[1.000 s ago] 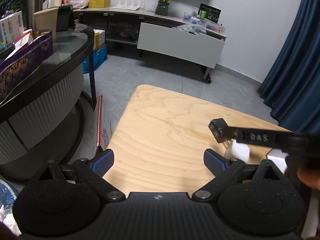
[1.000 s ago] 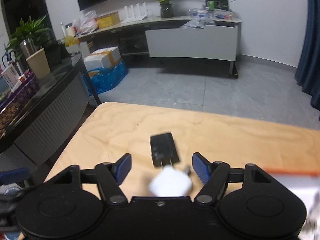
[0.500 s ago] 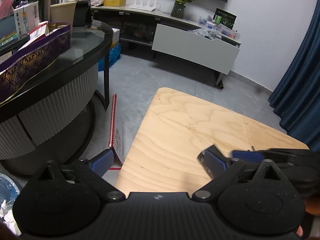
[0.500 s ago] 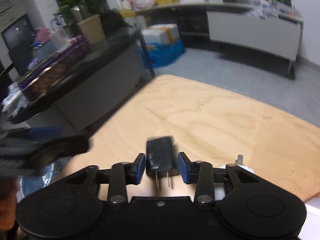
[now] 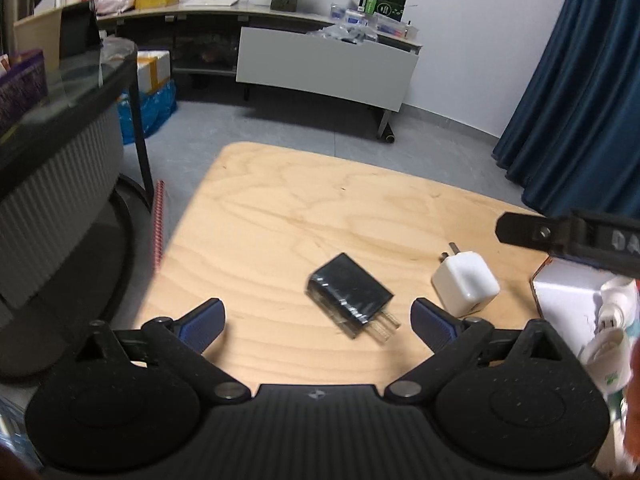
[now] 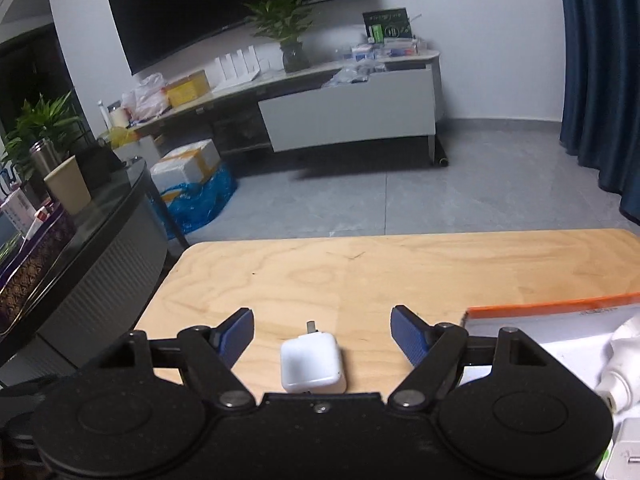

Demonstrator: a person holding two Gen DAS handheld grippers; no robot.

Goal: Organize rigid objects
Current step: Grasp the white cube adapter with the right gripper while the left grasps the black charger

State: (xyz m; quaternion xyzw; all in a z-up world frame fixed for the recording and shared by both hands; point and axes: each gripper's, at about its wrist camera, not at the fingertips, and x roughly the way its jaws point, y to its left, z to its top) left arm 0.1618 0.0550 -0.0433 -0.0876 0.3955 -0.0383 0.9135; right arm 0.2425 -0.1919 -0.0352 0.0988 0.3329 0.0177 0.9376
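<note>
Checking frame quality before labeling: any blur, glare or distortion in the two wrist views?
Left wrist: black charger slightly smeared, white charger sharper, room dim, fisheye bends the table edge. Right wrist: white charger sharp, far shelf soft, corners darkened; no strong glare.

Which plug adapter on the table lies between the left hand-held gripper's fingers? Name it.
The black adapter, prongs toward the camera; the white adapter sits beyond the fingers, to its right.
</note>
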